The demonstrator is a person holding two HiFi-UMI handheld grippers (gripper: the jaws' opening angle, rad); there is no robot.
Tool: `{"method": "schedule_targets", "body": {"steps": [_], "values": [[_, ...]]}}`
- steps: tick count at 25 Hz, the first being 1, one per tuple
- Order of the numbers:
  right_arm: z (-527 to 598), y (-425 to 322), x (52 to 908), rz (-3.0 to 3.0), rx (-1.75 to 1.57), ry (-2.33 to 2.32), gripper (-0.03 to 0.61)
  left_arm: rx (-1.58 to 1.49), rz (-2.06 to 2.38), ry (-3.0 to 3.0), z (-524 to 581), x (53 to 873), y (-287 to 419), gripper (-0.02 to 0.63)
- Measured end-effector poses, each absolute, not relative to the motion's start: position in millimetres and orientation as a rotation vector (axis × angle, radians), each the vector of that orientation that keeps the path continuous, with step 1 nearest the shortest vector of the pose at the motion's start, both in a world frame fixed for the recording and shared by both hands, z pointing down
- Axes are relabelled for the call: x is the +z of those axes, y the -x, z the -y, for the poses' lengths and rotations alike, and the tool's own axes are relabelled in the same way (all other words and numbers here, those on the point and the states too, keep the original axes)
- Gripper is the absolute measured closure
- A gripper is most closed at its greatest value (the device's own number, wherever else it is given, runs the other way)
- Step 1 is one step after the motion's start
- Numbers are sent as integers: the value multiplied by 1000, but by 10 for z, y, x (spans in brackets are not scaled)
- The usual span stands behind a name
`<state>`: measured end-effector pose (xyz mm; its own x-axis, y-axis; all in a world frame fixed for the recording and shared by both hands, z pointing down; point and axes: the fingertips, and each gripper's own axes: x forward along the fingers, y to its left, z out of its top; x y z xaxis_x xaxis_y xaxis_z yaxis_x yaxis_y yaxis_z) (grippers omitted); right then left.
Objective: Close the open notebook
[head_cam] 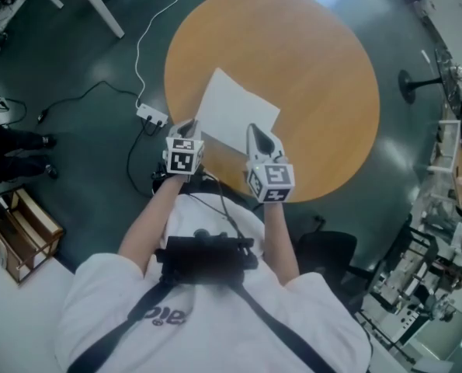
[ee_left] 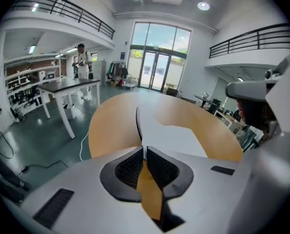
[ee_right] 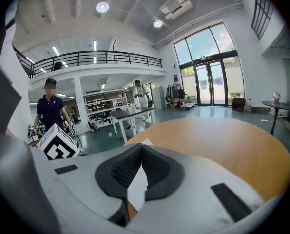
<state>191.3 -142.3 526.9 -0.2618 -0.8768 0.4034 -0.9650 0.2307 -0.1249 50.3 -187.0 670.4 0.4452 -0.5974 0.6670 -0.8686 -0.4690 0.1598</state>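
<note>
Notebook (head_cam: 234, 111): open, white pages up, on the round worktop's (head_cam: 324, 68) near side.
Left gripper (ee_left: 144, 149): fingers pinching its raised leaf (ee_left: 138, 126), cover or page unclear.
Right gripper (ee_right: 141, 147): fingers pressed together, over the notebook's near edge.

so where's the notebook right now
In the head view the notebook lies on the near left part of the round table, its left edge pinched in the left gripper.

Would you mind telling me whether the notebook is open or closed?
Open: the left gripper pinches one leaf raised on edge, while the rest of the notebook lies flat on the table.
</note>
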Motion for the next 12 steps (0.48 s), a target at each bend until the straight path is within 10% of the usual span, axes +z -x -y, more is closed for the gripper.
{"method": "schedule_targets", "body": {"steps": [12], "values": [[1192, -2315, 5068, 2201, 491, -1948, 555, 719, 967, -2469, 1363, 6186, -1227, 575]]}}
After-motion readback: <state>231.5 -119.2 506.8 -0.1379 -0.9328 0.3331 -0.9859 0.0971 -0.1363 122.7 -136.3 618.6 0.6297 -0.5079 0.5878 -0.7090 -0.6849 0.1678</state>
